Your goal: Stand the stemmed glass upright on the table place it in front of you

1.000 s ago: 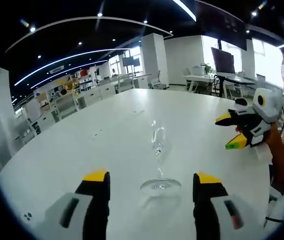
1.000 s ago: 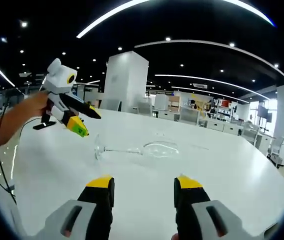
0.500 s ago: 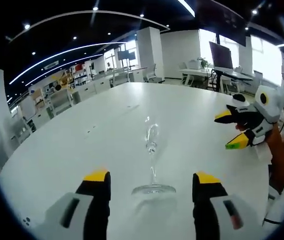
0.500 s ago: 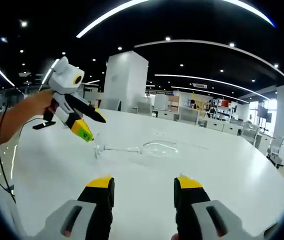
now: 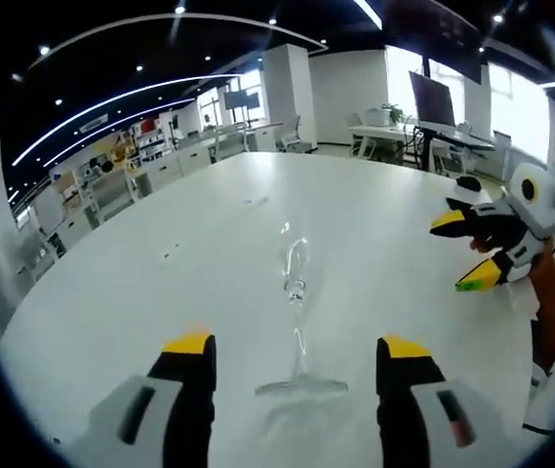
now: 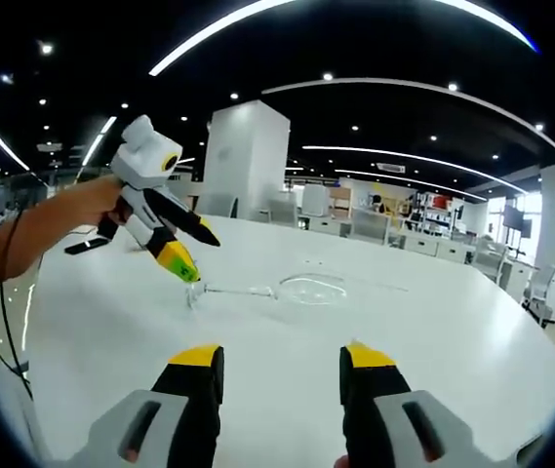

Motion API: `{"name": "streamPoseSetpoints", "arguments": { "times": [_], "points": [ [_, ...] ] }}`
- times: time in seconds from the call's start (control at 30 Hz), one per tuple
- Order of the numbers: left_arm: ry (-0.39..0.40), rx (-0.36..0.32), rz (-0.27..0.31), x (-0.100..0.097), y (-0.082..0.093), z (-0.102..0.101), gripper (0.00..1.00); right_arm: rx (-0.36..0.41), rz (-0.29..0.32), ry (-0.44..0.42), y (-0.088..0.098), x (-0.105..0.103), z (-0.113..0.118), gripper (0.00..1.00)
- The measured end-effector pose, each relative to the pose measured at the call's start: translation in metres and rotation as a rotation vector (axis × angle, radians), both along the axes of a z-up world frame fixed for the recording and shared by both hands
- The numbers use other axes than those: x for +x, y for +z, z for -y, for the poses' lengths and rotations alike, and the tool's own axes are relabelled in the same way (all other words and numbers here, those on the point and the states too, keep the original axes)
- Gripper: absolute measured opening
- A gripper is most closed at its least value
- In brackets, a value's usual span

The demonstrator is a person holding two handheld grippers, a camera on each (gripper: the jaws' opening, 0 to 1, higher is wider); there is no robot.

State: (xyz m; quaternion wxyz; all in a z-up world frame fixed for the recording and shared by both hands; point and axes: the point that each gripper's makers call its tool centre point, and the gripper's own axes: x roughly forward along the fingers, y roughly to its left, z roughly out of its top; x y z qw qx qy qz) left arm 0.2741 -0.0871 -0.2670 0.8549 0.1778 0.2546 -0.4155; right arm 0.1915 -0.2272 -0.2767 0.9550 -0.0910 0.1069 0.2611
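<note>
Lying on its side on the white table point(image 5: 140, 292): the stemmed glass point(image 5: 297, 292), foot at 6 o'clock between the spread jaws of the left gripper point(image 5: 297, 353), bowl pointing to 12. Showing in the right gripper view, the left gripper's tips hovering over the foot at 10 o'clock. Staying spread, well short of the glass: right gripper point(image 6: 282, 358).

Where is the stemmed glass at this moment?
The stemmed glass lies on its side on the white table, its foot between the left gripper's open jaws.
</note>
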Motion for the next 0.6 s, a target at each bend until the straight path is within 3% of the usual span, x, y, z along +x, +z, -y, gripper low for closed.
{"name": "streamPoseSetpoints", "arguments": {
  "times": [0.6],
  "points": [
    [0.0,0.005,-0.019,0.0102,-0.0052,0.0022,0.69,-0.005,-0.003,0.001,-0.0009,-0.0007,-0.0005,0.51]
  ]
}}
